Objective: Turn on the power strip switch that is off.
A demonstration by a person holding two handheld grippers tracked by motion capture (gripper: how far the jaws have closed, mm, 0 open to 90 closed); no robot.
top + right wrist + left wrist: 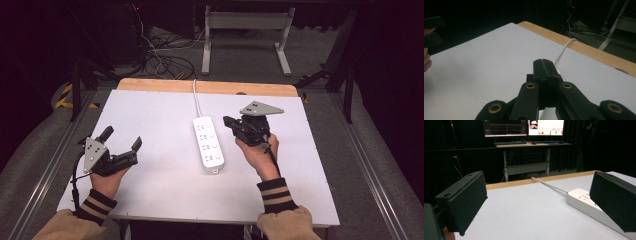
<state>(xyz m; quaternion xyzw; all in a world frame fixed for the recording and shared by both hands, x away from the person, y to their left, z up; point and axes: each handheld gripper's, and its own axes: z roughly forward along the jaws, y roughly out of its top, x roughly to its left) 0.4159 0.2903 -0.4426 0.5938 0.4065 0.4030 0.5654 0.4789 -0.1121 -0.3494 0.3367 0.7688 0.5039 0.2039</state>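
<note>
A white-topped table [150,115] with a wooden strip along its far edge took up most of the high view, standing on grey floor with a tangle of cables [160,62] and a white desk frame [245,35] beyond it. In the left gripper view that desk [529,145] carried two lit monitors [524,127] and a keyboard. A white power strip [208,143] lay near the middle of the table, lengthwise away from the person, its white cord [196,97] running off over the far wooden edge. It sat between the two tools: well apart from the left gripper [122,142], just beside the right gripper [228,120]. The left gripper, held in the person's left hand [107,180] near the table's left front, had its jaws spread wide with nothing between them; in its own view the power strip [584,200] showed past the right-hand pad [614,202], partly hidden by it. The right gripper [546,65], held in the right hand [260,157], pointed toward the strip's far end with its jaws pressed together, empty; the cord [564,48] curved away just beyond its tip. Both sleeves had striped cuffs [275,192].
</note>
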